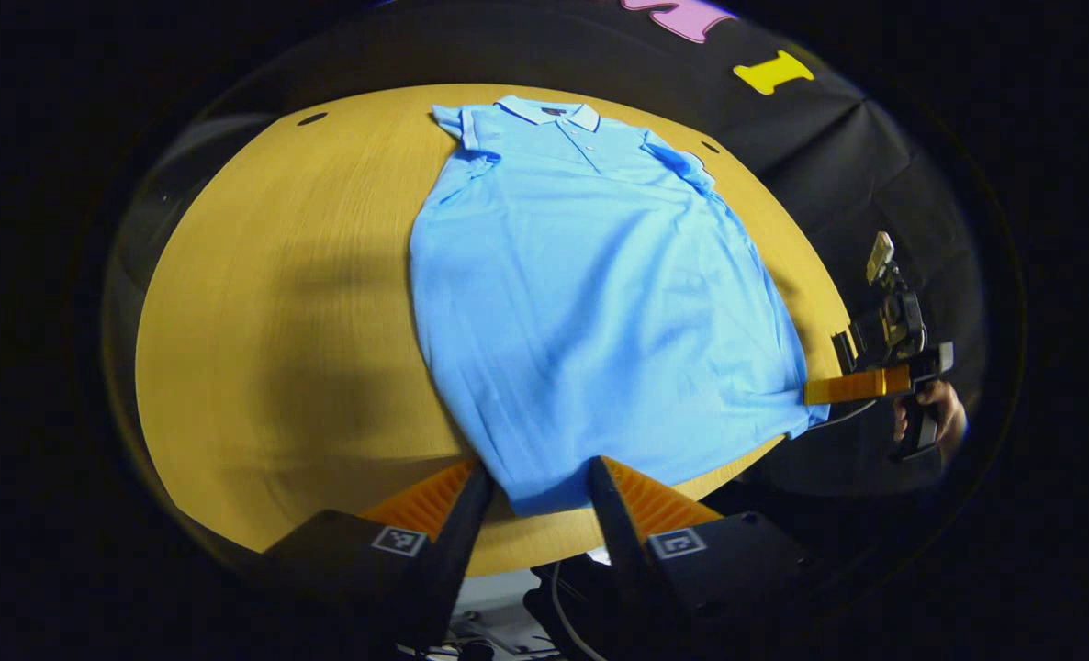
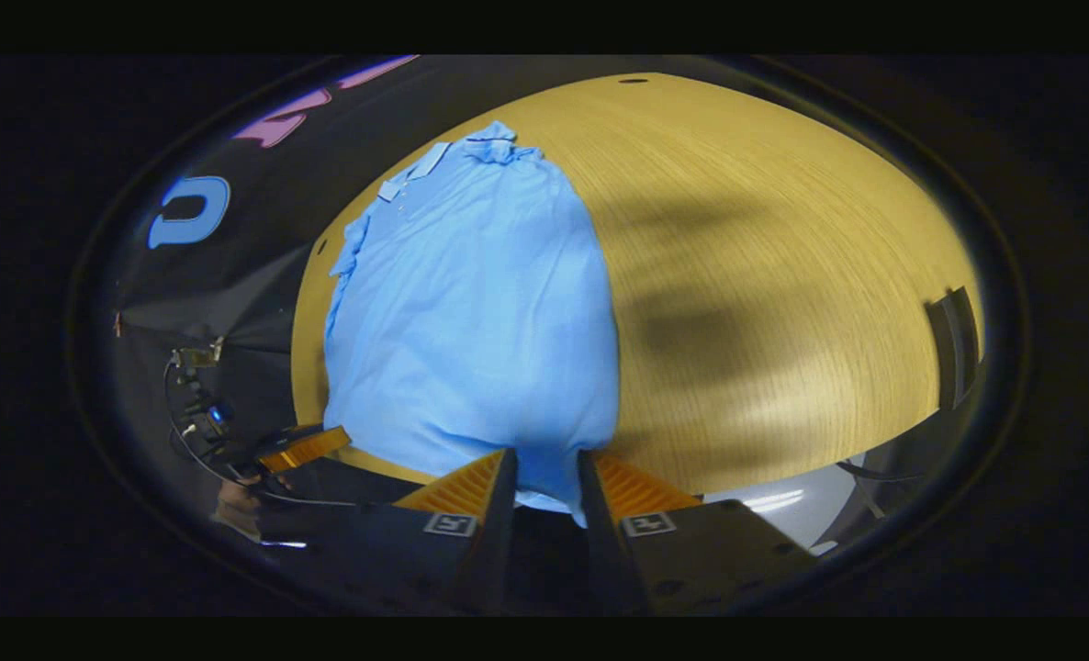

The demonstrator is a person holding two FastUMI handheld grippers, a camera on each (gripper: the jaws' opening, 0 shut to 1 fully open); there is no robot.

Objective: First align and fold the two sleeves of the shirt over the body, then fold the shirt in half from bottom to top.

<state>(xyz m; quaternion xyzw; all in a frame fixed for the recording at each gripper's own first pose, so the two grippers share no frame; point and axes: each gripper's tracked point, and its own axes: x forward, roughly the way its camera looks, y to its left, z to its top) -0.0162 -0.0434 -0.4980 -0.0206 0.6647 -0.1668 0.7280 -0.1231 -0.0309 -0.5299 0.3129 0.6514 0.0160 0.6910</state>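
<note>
A light blue polo shirt (image 1: 590,294) lies flat on the yellow wooden table (image 1: 278,321), collar (image 1: 549,112) at the far end. Both short sleeves sit bunched inward at the shoulders. My left gripper (image 1: 544,473) straddles the near-left hem corner with a narrow gap between its fingers, and cloth shows in the gap. My right gripper (image 2: 547,459) stands the same way at the other hem corner of the shirt (image 2: 471,321), where the hem hangs slightly past the table (image 2: 783,275) edge. The left gripper view has the right gripper (image 1: 815,393) touching that corner. The right gripper view has the left gripper (image 2: 342,433) at the shirt's left.
A hand (image 1: 944,413) holds the right gripper beyond the table's near-right edge. Small dark holes (image 1: 312,118) mark the table's far part. A dark flat object (image 2: 953,344) sits at the table's right rim. Wide bare wood lies beside the shirt. Cables (image 1: 554,597) hang below the near edge.
</note>
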